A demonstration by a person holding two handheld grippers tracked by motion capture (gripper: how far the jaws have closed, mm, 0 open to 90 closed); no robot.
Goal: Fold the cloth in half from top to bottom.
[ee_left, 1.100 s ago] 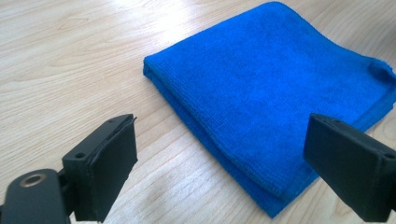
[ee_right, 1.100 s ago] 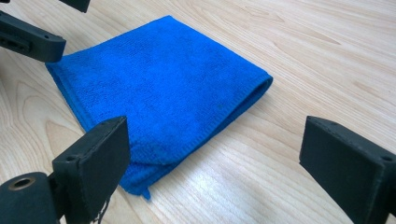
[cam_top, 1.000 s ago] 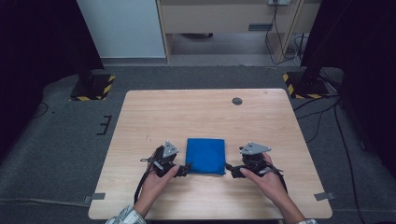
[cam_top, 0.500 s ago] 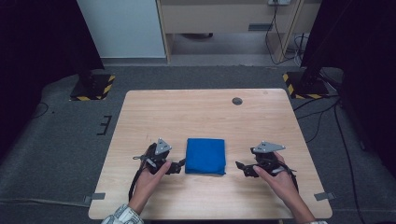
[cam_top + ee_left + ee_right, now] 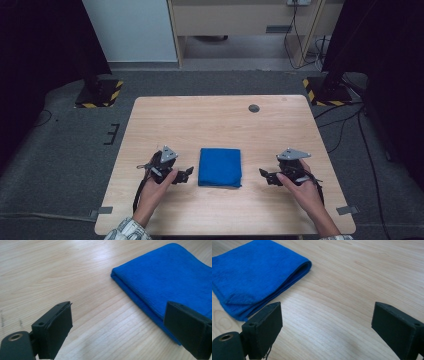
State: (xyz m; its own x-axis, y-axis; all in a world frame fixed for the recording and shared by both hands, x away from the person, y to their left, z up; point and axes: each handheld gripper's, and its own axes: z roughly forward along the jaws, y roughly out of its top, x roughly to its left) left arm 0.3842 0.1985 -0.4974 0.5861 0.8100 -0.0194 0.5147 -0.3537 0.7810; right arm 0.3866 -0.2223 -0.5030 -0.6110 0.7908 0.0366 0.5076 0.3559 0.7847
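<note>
While the folded blue cloth lies flat on the near middle of the wooden table, a gripper rests on either side of it, neither one touching it. From the high view the left gripper sits just beside the cloth's left edge, and the right gripper stands a little farther off from its right edge. Both pairs of jaws are spread wide with nothing but bare wood between them. Seen from the left gripper view, the cloth runs off the right edge of the frame, and its near corner is covered by the right-hand jaw, so how far it reaches there cannot be made out. The right gripper view cuts the cloth off at the top and left edges; its stacked folded layers show along the edge facing the camera. A small dark round thing lies near the table's far edge, too small to identify. The person's forearms enter from the bottom of the high view, and a patterned sleeve is cut off there.
</note>
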